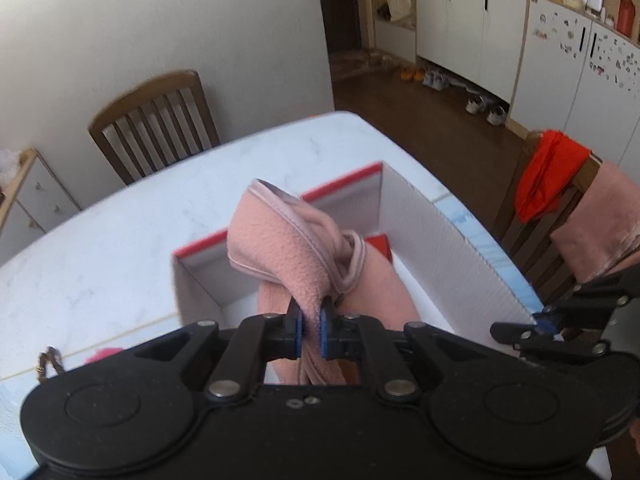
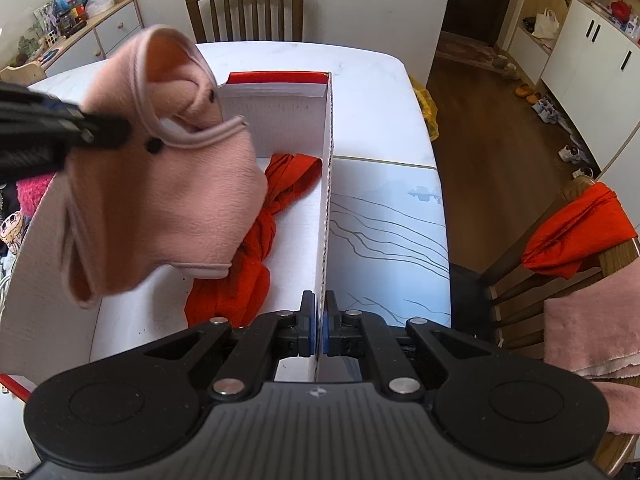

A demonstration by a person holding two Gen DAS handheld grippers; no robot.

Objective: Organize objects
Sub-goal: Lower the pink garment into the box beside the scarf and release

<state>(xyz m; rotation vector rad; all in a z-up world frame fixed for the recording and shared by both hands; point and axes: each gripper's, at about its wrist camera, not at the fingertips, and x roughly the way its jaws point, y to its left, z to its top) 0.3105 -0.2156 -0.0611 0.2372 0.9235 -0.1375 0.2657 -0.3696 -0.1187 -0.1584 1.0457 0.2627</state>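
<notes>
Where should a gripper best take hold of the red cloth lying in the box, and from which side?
Probably at the bunched, twisted middle of the red cloth, coming from above. It lies crumpled on the floor of the box, with the wall close on its right, so a sideways approach is blocked. The pink garment hanging from the left gripper partly covers it, so clear that first.

Right wrist view: box [image 2: 326, 184] on table [image 2: 384, 208], frame centre. Fleece garment [image 2: 160, 200] hangs over box, left of centre; scarf [image 2: 256, 248] lies in box below it. 1 chair [image 2: 244, 8] behind table, top.
</notes>
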